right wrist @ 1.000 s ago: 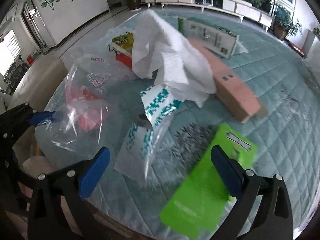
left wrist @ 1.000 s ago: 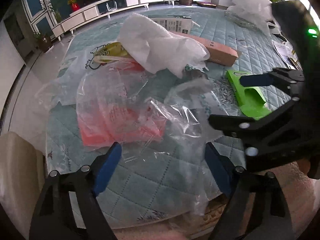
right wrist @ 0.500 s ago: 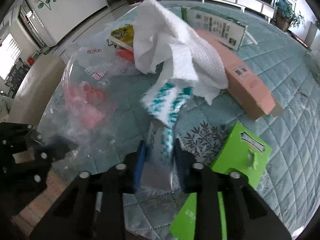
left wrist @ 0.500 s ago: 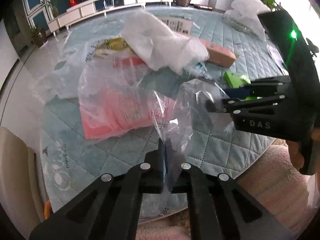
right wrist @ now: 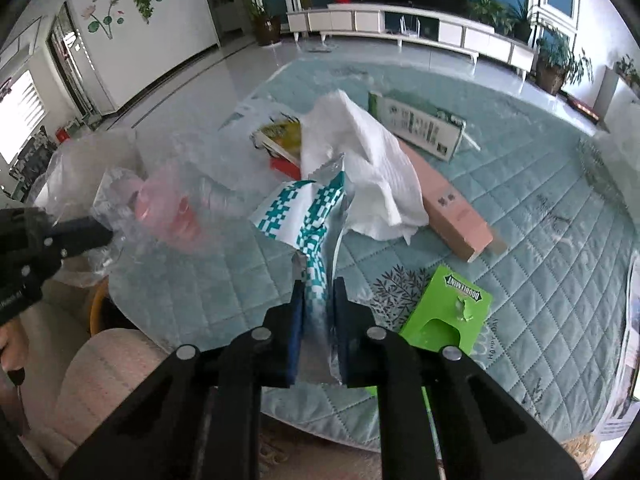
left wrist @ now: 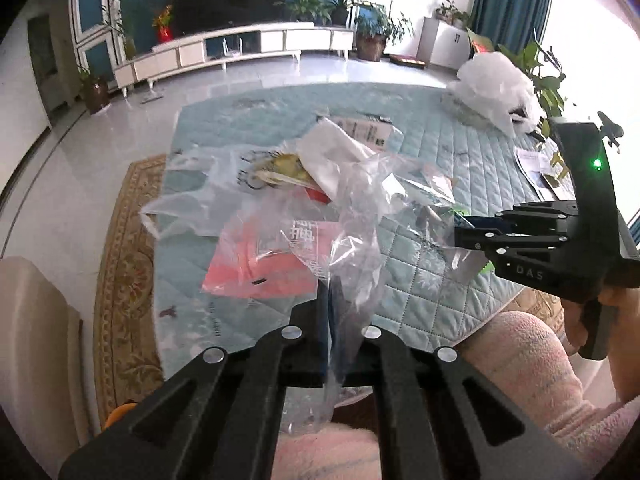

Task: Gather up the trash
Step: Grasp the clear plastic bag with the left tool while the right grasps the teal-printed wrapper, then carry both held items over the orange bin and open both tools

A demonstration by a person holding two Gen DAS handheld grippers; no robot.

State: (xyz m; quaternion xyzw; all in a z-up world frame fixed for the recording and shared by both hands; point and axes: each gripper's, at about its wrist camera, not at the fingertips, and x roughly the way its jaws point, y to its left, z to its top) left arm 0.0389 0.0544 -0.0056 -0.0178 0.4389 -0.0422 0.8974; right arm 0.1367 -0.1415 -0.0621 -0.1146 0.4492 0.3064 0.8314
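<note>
My left gripper (left wrist: 330, 300) is shut on a clear plastic bag (left wrist: 360, 216) and holds it lifted above the quilted table (left wrist: 436, 292). A pink packet (left wrist: 260, 268) lies under it inside clear film. My right gripper (right wrist: 318, 292) is shut on a teal-and-white patterned wrapper (right wrist: 312, 216), raised off the table; it also shows at the right of the left wrist view (left wrist: 464, 228). The left gripper shows at the left of the right wrist view (right wrist: 96, 232). A white paper towel (right wrist: 360, 160), a pink box (right wrist: 448, 204) and a green gum card (right wrist: 448, 312) lie on the table.
A green-and-white carton (right wrist: 416, 124) and a yellow snack packet (right wrist: 280, 136) lie further back. A white plastic bag (left wrist: 492, 84) and papers (left wrist: 540, 168) sit at the far right. A beige chair (left wrist: 36, 344) stands left of the table, and my pink-clad knee (left wrist: 520, 352) is below its edge.
Both grippers went from open to shut, the left on the clear bag and the right on the patterned wrapper. Both then pulled up and back from the table with their trash.
</note>
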